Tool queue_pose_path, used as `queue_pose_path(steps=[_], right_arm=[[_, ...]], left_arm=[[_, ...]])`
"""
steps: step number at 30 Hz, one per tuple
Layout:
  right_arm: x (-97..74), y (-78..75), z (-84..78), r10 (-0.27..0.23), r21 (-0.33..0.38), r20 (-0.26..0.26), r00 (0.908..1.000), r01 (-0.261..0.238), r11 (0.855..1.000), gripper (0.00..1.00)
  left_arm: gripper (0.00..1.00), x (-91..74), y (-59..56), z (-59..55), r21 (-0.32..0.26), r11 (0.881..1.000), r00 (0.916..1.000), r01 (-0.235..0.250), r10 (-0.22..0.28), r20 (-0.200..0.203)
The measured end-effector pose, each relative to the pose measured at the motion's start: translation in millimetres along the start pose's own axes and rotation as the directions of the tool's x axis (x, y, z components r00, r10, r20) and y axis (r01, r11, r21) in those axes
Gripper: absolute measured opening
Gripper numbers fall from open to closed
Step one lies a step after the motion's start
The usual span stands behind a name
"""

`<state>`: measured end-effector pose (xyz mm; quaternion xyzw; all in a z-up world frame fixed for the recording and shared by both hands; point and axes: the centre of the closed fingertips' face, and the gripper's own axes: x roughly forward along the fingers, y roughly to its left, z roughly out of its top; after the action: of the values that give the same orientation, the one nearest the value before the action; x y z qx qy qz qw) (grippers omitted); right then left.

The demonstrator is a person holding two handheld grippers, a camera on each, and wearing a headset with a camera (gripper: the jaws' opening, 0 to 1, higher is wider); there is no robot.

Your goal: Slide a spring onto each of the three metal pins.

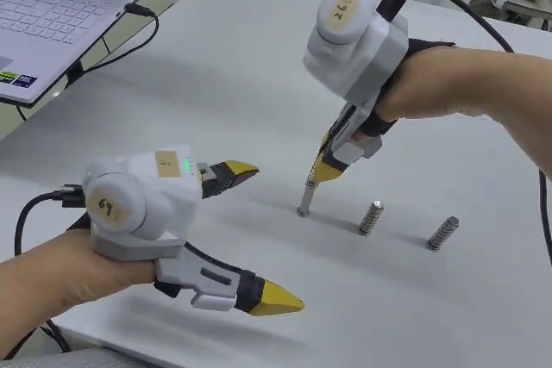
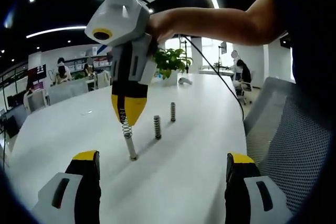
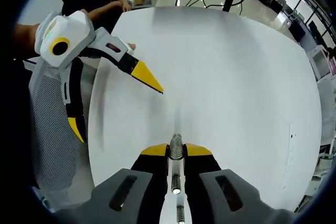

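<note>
Right gripper (image 2: 128, 113) clamped on spring (image 2: 126, 127), atop upright pin (image 2: 131, 148), left gripper (image 1: 276, 236) jaws apart

Three springs (image 1: 371, 218) (image 1: 442, 233) (image 2: 126, 126), three pins (image 1: 304, 204), two grippers (image 1: 276, 236) (image 1: 323, 171), one laptop (image 1: 52, 15).

The right gripper (image 1: 323, 171) points down at the white table (image 1: 259, 58), jaws closed on a spring (image 1: 310, 182) at the top of a metal pin (image 1: 304, 202). To its right stand 2 more pins, the middle pin (image 1: 371, 217) and the outer pin (image 1: 442, 233), each already wearing a spring. The left gripper (image 1: 259, 237) sits low at the near left with jaws spread wide and nothing between them; a laptop (image 1: 52, 6) lies at far left.
</note>
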<state>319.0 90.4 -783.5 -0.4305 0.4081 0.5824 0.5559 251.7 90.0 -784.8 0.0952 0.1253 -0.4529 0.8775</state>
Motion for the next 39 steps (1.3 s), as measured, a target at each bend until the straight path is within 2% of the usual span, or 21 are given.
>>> queue_pose_path(steps=[18,26,39], right_arm=[[26.8,-1.7,-8.0,0.009,0.009,-0.039,0.9992,-0.009,1.000,0.08],[38.9,2.0,-14.3,0.024,0.021,-0.049,0.9985,-0.023,1.000,0.08],[47.8,5.3,-16.5,0.031,0.030,-0.057,0.9979,-0.029,0.999,0.08]], left_arm=[[0.98,0.0,-1.8,-1.7,-0.005,1.000,1.0000,0.005,-0.005,-0.005],[0.97,0.4,-2.6,-2.5,-0.007,1.000,0.9999,0.005,-0.005,-0.010],[0.96,1.9,-3.5,-3.1,-0.005,1.000,0.9998,0.009,-0.009,-0.015]])
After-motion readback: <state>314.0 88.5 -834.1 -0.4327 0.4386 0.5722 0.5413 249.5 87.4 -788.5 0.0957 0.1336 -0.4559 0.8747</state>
